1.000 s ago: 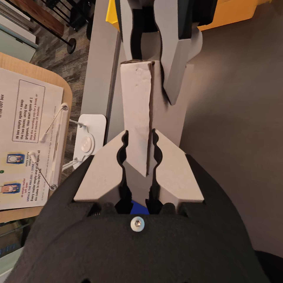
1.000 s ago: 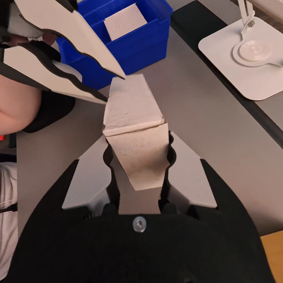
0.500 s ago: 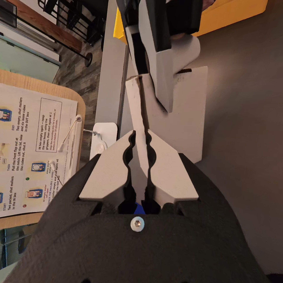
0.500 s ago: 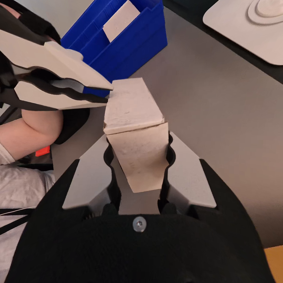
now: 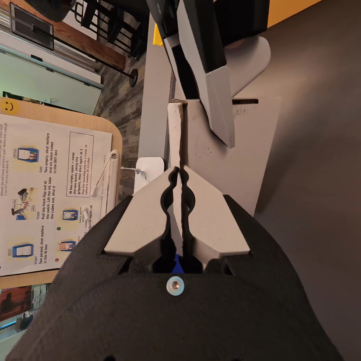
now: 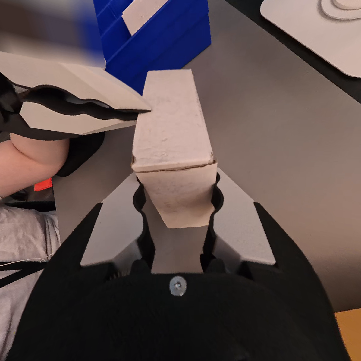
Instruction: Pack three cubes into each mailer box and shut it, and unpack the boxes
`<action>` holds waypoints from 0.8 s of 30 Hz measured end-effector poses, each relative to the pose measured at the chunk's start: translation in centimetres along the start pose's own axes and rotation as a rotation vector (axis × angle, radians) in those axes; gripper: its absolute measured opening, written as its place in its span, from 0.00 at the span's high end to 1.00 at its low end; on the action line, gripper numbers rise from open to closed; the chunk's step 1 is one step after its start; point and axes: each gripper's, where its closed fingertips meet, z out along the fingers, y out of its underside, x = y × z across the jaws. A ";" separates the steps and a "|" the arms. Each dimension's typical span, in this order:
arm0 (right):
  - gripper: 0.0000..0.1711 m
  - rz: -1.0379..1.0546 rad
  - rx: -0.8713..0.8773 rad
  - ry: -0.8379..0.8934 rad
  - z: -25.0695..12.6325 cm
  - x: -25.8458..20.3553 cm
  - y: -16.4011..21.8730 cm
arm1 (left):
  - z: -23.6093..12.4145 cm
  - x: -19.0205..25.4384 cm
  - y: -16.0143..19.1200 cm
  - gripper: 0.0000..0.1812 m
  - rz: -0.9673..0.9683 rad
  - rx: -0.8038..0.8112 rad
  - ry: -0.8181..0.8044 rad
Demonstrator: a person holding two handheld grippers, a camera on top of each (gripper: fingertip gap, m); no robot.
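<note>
A white mailer box [image 6: 172, 125] is held over the grey table [image 6: 283, 146]. My right gripper [image 6: 176, 174] is shut on its near end, one finger on each side. My left gripper [image 6: 143, 116] comes in from the left and pinches the box's left edge. In the left wrist view the left gripper [image 5: 180, 169] is shut on a thin cardboard flap [image 5: 174, 140] at the side of the mailer box [image 5: 230, 175]. The right gripper [image 5: 205, 117] grips the box's far end there. No cubes show.
A blue bin [image 6: 166, 48] behind the box holds another white mailer [image 6: 142, 17]. A yellow bin [image 5: 293, 15] lies beyond. A white stand base [image 6: 322, 39] sits at the table's right edge. An instruction sheet [image 5: 58, 185] on a wooden board lies left. A person's arm [image 6: 35, 160] is near.
My left gripper's fingers have closed from a wider gap to a tight pinch on the flap. The box has swung so that its broad face shows more. My right gripper keeps its hold.
</note>
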 end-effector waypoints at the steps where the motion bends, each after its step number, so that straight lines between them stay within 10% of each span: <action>1: 0.61 -0.006 -0.001 0.001 0.0 0.0 0.0 | 0.1 -0.1 0.0 0.99 -0.006 -0.003 -0.001; 24: 0.63 0.040 -0.020 -0.032 -1.3 -1.0 0.2 | -0.5 -0.9 -1.2 0.97 -0.014 0.018 -0.051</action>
